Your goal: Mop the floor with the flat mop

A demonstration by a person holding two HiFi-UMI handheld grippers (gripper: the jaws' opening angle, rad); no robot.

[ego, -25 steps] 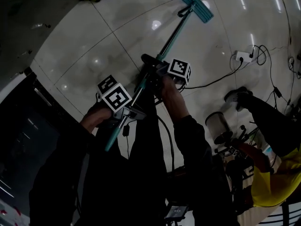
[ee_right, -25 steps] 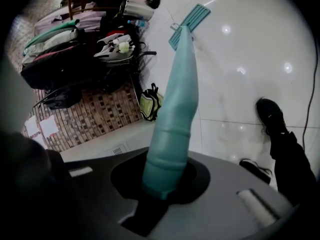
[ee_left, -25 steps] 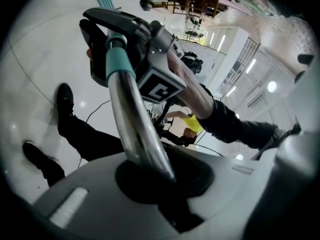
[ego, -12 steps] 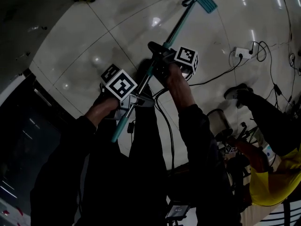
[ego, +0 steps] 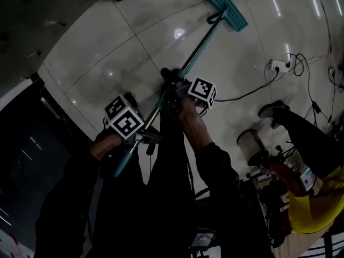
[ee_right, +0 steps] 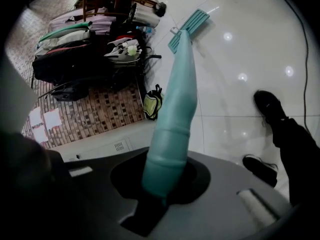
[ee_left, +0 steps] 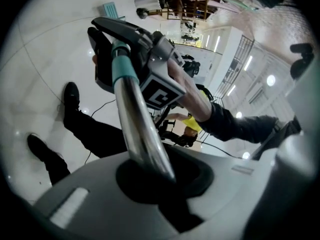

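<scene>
The flat mop (ego: 201, 44) has been pulled back a bit since half a second ago, and both grippers have come in toward the person. The left gripper (ego: 142, 136) is clamped on the bare metal handle (ee_left: 142, 129). The right gripper (ego: 173, 87) is closed round the teal sleeve (ee_right: 172, 119) just ahead of the left one. The mop head (ego: 224, 7) lies flat on the tiles, well beyond the right gripper. Only the right gripper view catches the pile of bags (ee_right: 75, 49) past the head, and only the head view shows the power strip (ego: 277, 65).
</scene>
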